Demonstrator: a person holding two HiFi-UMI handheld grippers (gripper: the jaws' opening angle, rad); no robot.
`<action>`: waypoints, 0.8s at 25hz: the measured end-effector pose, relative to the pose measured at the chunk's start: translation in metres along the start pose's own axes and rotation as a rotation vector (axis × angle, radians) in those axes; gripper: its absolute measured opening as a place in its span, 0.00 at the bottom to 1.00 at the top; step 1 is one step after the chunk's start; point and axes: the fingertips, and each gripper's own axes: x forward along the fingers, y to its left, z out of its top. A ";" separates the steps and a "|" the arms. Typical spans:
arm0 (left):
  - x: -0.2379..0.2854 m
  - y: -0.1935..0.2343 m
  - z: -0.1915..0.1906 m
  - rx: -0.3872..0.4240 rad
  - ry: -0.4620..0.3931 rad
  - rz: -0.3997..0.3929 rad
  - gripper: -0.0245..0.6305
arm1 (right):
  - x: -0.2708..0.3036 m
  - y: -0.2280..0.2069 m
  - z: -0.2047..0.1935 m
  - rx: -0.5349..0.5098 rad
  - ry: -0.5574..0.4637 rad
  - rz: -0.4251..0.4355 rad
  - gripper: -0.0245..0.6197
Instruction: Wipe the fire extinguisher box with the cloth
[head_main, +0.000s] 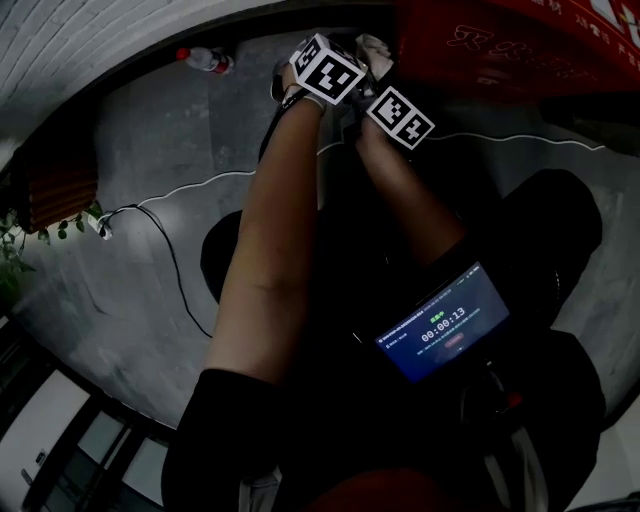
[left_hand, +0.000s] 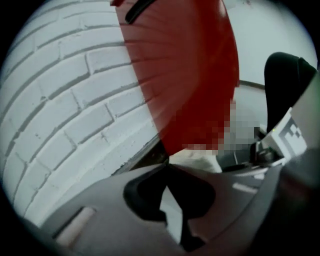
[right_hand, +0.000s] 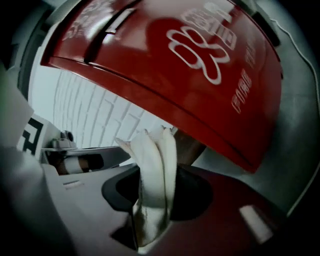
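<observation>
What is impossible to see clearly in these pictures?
- Head view: the fire extinguisher box is cut off by the top edge.
- Head view: the label on the bottle is too small to read.
- Right gripper view: the cloth tip hides whether it touches the box.

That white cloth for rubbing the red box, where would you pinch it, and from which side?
I'd pinch the cloth across its bunched lower part, coming from the side away from the fire extinguisher box, as the right gripper does. The folds are gathered narrow there, and the upper end sticks out past the jaws toward the box, free to wipe.
</observation>
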 end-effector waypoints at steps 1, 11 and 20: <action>-0.009 0.003 0.003 -0.015 -0.014 0.026 0.04 | -0.010 0.011 0.008 -0.057 -0.003 0.018 0.24; -0.089 -0.017 0.057 -0.196 -0.223 0.177 0.04 | -0.096 0.093 0.061 -0.431 -0.027 0.206 0.25; -0.194 -0.049 0.140 -0.151 -0.489 0.203 0.04 | -0.188 0.166 0.141 -0.780 -0.139 0.329 0.25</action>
